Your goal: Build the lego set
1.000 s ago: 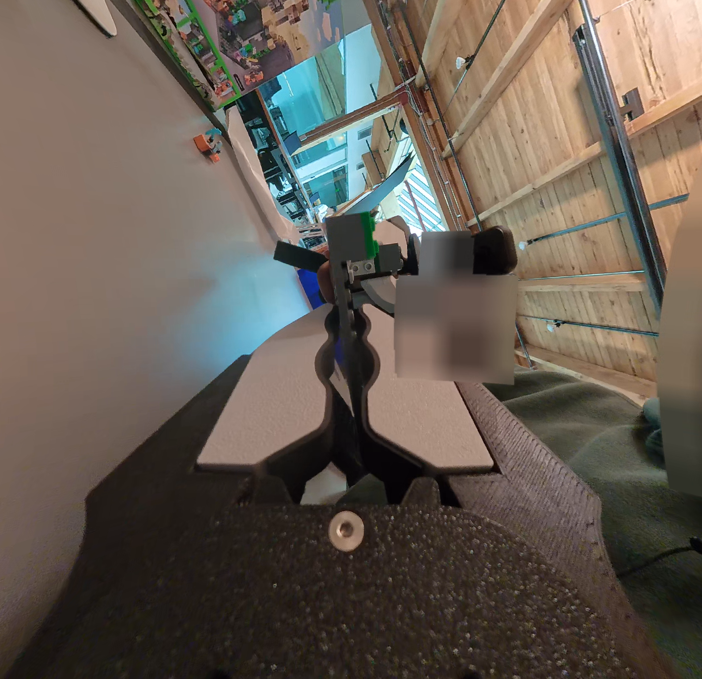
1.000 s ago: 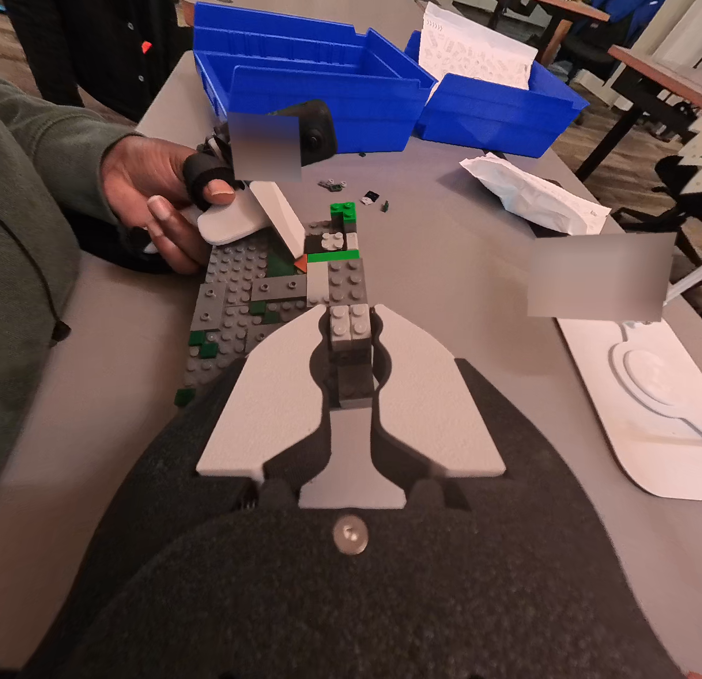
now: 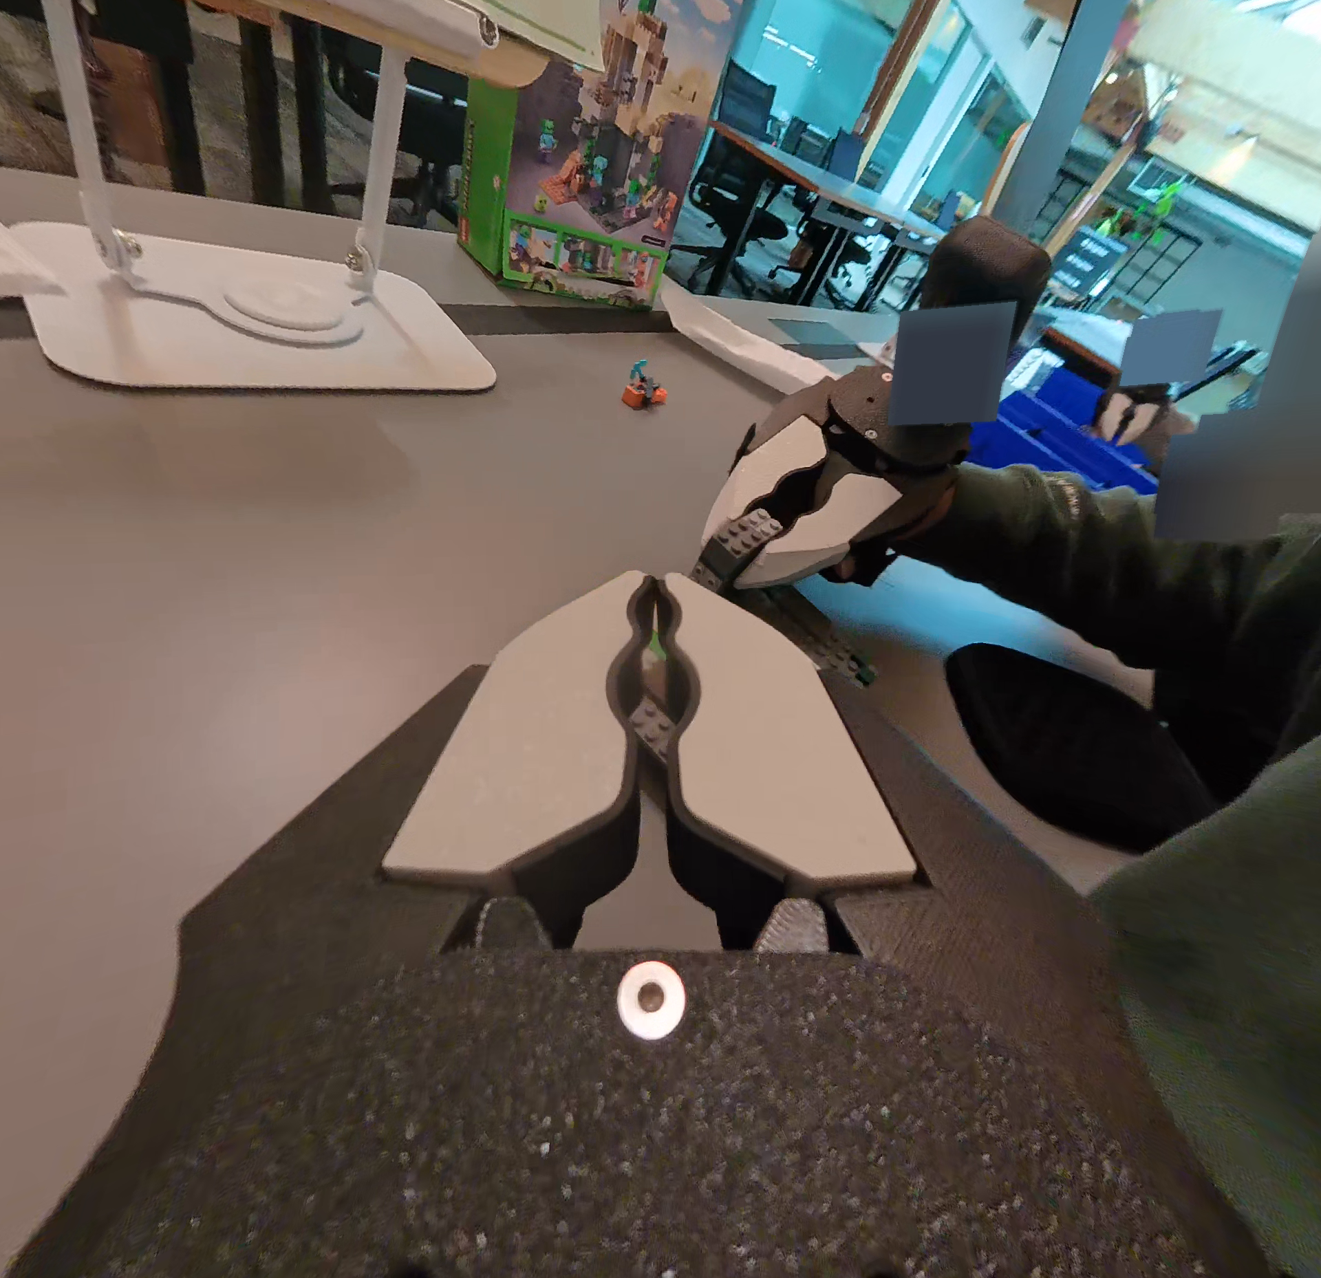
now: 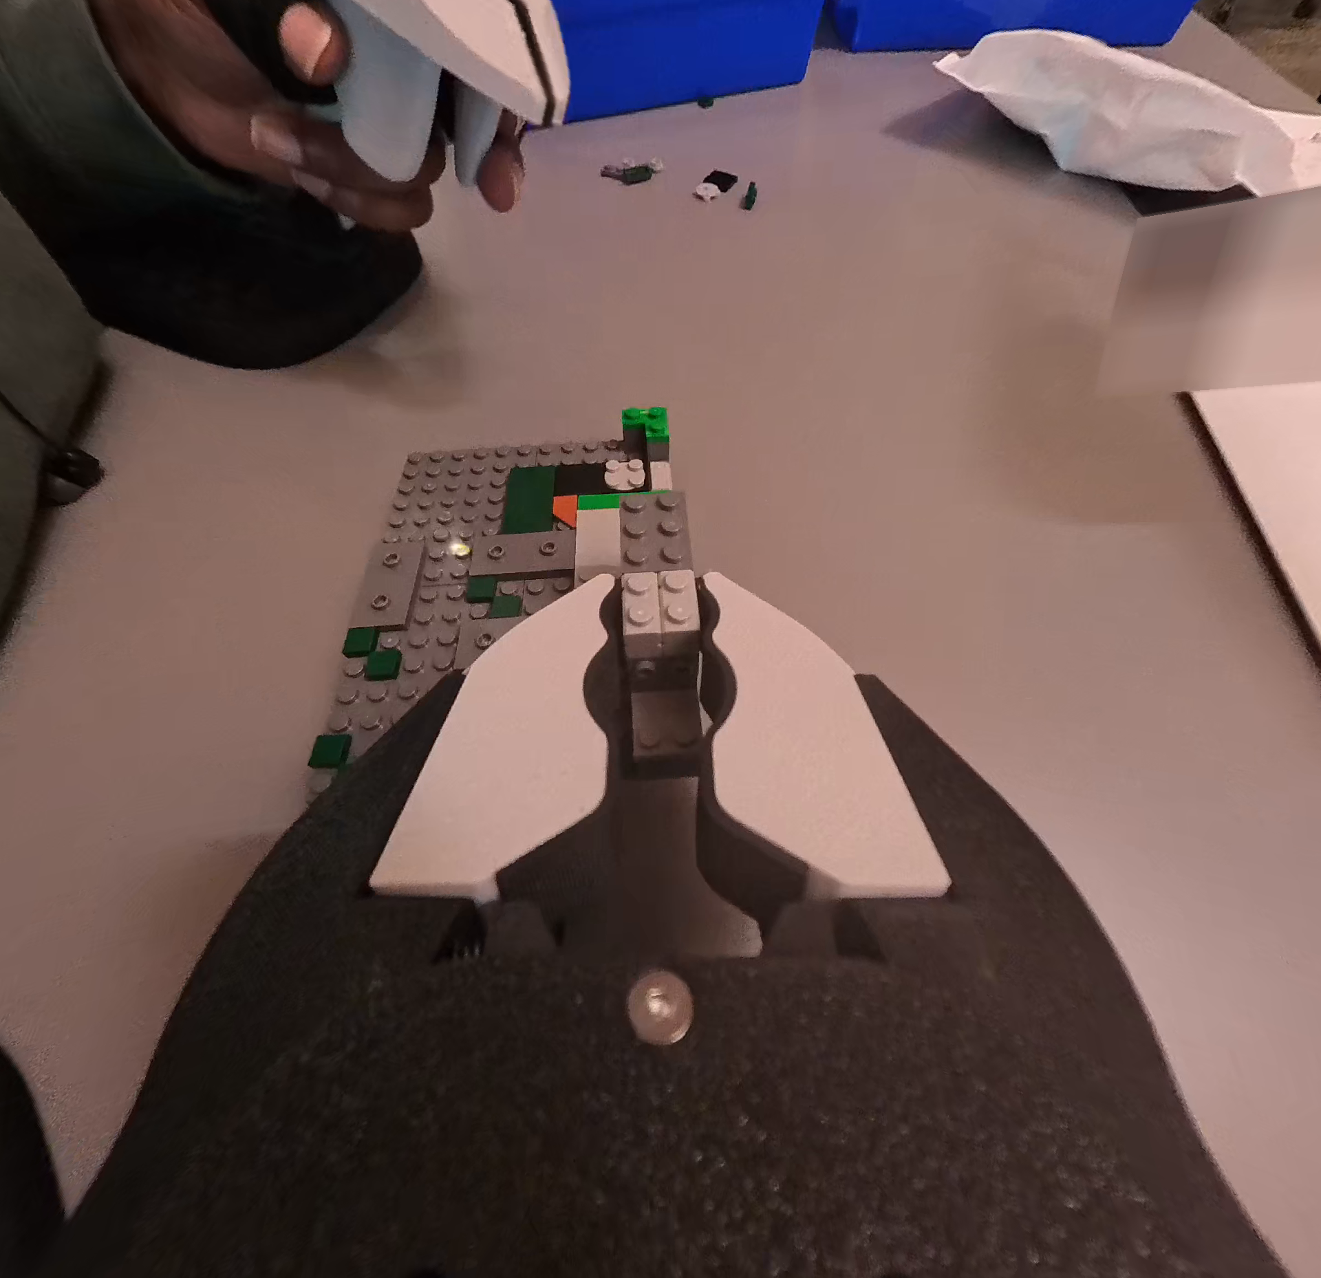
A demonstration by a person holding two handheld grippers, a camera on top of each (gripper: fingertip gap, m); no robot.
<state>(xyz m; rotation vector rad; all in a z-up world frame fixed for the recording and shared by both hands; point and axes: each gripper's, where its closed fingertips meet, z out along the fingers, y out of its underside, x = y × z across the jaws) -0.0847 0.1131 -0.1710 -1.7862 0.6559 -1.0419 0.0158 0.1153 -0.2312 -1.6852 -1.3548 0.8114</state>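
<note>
The grey Lego baseplate lies flat on the table, carrying dark green tiles, an orange piece and a bright green brick at its far right corner. My right gripper is shut on a stack of grey bricks at the plate's right edge. The left wrist view shows it from the side, gripping the studded stack over the plate. My left gripper is shut with nothing seen in it. It hangs above the table, up and left of the build, in a hand.
Blue bins and a crumpled white bag stand behind the build, with small loose pieces in front of them. A white stand base, the set's box and a small orange figure are across the table. My right fingertips sit around 12 cm from my left ones. Left tips and right tips are each some 30 cm from the white stand base.
My left gripper has lifted off the build, swung away up and left and turned level. My right gripper has stayed shut on the grey stack at the plate's edge.
</note>
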